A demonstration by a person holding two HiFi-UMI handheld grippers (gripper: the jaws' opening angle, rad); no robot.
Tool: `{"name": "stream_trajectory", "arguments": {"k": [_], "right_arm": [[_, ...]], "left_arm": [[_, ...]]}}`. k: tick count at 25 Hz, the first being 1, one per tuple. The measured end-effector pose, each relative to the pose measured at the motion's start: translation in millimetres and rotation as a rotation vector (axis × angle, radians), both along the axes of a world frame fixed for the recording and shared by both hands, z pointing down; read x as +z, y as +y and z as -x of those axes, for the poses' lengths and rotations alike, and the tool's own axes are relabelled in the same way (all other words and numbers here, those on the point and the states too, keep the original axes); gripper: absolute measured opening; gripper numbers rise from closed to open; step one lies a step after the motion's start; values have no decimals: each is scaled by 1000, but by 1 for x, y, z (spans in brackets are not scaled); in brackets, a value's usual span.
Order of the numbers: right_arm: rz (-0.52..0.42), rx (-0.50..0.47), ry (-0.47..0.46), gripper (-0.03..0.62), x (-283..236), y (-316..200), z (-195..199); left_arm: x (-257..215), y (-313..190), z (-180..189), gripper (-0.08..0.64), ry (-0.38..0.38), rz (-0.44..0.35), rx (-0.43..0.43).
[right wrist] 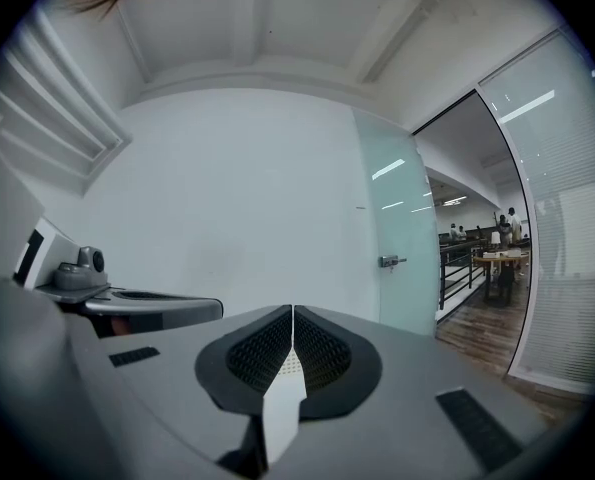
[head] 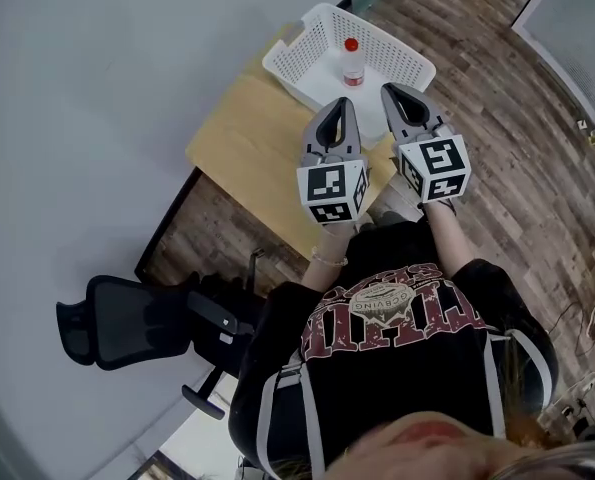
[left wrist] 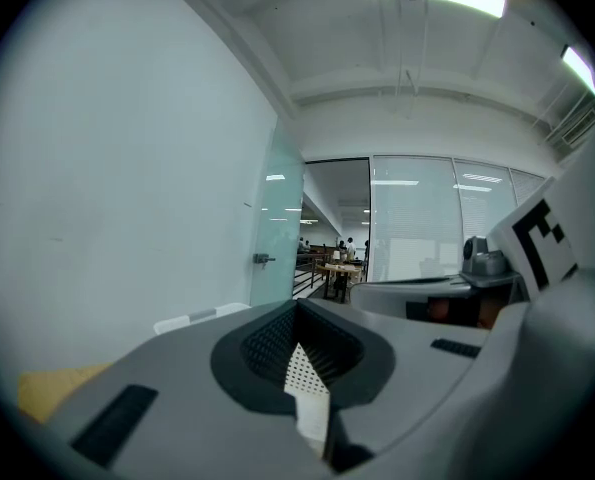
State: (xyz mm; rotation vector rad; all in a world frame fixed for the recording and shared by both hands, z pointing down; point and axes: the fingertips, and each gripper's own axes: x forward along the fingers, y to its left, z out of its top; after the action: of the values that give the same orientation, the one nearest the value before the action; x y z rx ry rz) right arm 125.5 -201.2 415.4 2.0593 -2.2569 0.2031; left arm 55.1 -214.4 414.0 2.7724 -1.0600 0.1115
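Left tongs: my left gripper [head: 343,103] hangs above the table [head: 242,143], its tip over the near side of the basket [head: 312,28]. The left gripper view shows this gripper [left wrist: 297,316] with its jaws clenched tip to tip and nothing between them.
Right tongs: my right gripper [head: 388,89] sits just beside the left one, a little farther forward, also over the basket's near side. The right gripper view shows this gripper [right wrist: 293,313] with its pads pressed together down to a hairline slit, gripping nothing.
Bottle: a small clear bottle [head: 352,61] with a red cap stands upright inside the basket. It is just beyond both tips and roughly between them, and neither touches it.
Basket: white and perforated, at the far end of the table (I catch its perforated wall [left wrist: 303,368] through the gap behind the left jaws).
Marker cubes: the left cube [head: 331,190] and the right cube [head: 434,168] sit side by side, close to the person's chest.
Table: small, pale wood, set against the wall [head: 97,88].
Surroundings: a black office chair [head: 127,323] stands by the wall, nearer to the person than the table. The floor [head: 517,118] is wood plank. A frosted glass door [right wrist: 387,238] with a handle shows in the right gripper view.
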Motion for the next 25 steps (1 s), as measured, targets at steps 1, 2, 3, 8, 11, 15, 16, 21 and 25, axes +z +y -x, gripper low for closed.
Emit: {"name": "stream_trajectory", "arguments": {"k": [1,2,3,8,11,15,16,21,25], "right_arm": [[5,1,1,20,2,-3,-2],[10,1,3,20,3,-6,-3],[15,0,5,20,4,-10,-5],[27,-23,15,20,4,-27,-16],[39,-55,24,20,4,-41,-20],[48,-88,32,20,1,-59,-24],[49,-95,34,20,1,-64,-25],[79,-129,43,20,15,-78,-32],[109,-150,47,20,30,-88,-38]], "left_arm": [[2,-3,-1,48,0,6,0],[4,-6,-1,48,0,12,-1],[5,-9,-2,48,0,16,-5],[4,-23,-5,48,11,23,-41],[3,-34,-8,48,18,32,-75],[1,-44,-12,48,18,30,-101],[1,-47,-13,48,17,31,-108],[9,-54,-16,48,14,43,-141],[14,-56,-18,48,13,47,-153]]}}
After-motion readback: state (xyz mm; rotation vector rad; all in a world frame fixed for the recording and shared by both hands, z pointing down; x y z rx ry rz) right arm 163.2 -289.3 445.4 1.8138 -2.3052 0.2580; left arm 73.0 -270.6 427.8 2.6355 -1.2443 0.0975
